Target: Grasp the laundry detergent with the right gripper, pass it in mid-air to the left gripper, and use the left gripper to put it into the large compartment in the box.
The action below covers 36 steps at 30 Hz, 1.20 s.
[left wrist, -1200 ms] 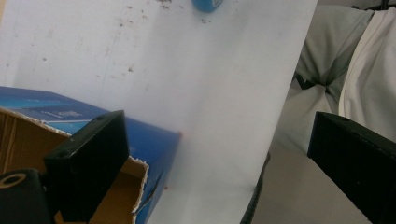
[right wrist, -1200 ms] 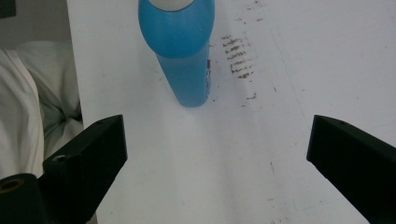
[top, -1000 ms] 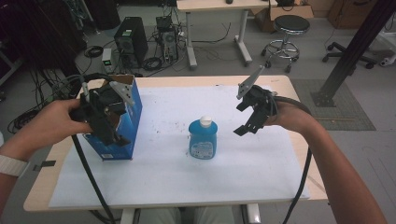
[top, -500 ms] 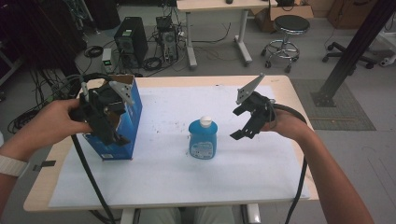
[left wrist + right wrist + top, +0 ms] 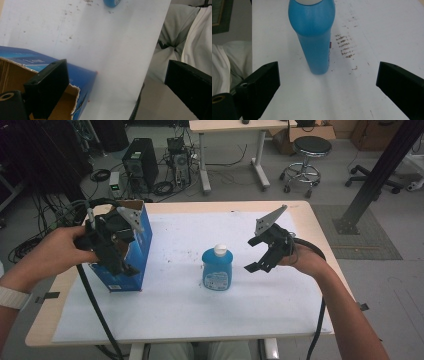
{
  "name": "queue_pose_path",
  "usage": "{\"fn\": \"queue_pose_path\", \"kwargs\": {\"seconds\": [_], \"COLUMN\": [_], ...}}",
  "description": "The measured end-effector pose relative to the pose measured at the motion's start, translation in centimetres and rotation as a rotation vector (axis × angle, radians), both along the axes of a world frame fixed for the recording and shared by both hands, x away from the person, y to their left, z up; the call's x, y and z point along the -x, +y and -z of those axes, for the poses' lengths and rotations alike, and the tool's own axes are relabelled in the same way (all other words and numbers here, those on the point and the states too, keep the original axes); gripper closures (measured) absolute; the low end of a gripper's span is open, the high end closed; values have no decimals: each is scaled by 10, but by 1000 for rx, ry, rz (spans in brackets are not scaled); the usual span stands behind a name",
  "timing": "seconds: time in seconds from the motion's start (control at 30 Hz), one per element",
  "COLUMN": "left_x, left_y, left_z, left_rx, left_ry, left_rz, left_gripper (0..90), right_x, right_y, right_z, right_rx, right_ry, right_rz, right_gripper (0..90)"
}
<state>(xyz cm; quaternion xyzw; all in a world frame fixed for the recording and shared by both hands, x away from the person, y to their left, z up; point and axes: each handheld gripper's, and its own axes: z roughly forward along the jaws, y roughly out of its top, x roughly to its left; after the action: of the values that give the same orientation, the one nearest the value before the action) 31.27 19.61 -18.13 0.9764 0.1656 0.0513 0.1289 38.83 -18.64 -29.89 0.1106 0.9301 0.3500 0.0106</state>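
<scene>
A blue bottle (image 5: 217, 271) with a white cap stands upright on the white sheet in the middle of the table. My right gripper (image 5: 251, 254) hovers just to its right, open, jaws pointing at it. In the right gripper view the bottle (image 5: 314, 32) stands ahead of the wide-apart jaws of that gripper (image 5: 327, 90), not between them. A blue cardboard box (image 5: 135, 245) with a torn open top stands at the left. My left gripper (image 5: 120, 262) is held against it, open. In the left gripper view one jaw of the gripper (image 5: 120, 85) hangs over the box's (image 5: 83, 77) open top.
The white sheet (image 5: 175, 312) covers most of the wooden table (image 5: 325, 245). Behind the table on the floor are computer towers (image 5: 137, 162), cables, a desk and a stool (image 5: 302, 150). The table's front edge and the person's lap (image 5: 185, 37) are close to the left gripper.
My right gripper has moved left and slightly down, closer to the bottle. The left gripper stays at the box.
</scene>
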Motion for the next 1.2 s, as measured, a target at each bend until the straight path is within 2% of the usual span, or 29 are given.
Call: {"fn": "queue_pose_path", "kwargs": {"seconds": [0.3,1.2], "left_x": [0,-1], "left_y": [0,0], "left_z": [0,0], "left_rx": [2,5], "left_ry": [1,0], "left_rz": [-2,2], "left_gripper": [61,61], "right_x": [3,9], "right_y": [-7,-12], "right_z": [12,31], "right_rx": [-67,-167], "right_ry": [-5,-30], "right_rz": [20,37], "right_gripper": [49,49]}}
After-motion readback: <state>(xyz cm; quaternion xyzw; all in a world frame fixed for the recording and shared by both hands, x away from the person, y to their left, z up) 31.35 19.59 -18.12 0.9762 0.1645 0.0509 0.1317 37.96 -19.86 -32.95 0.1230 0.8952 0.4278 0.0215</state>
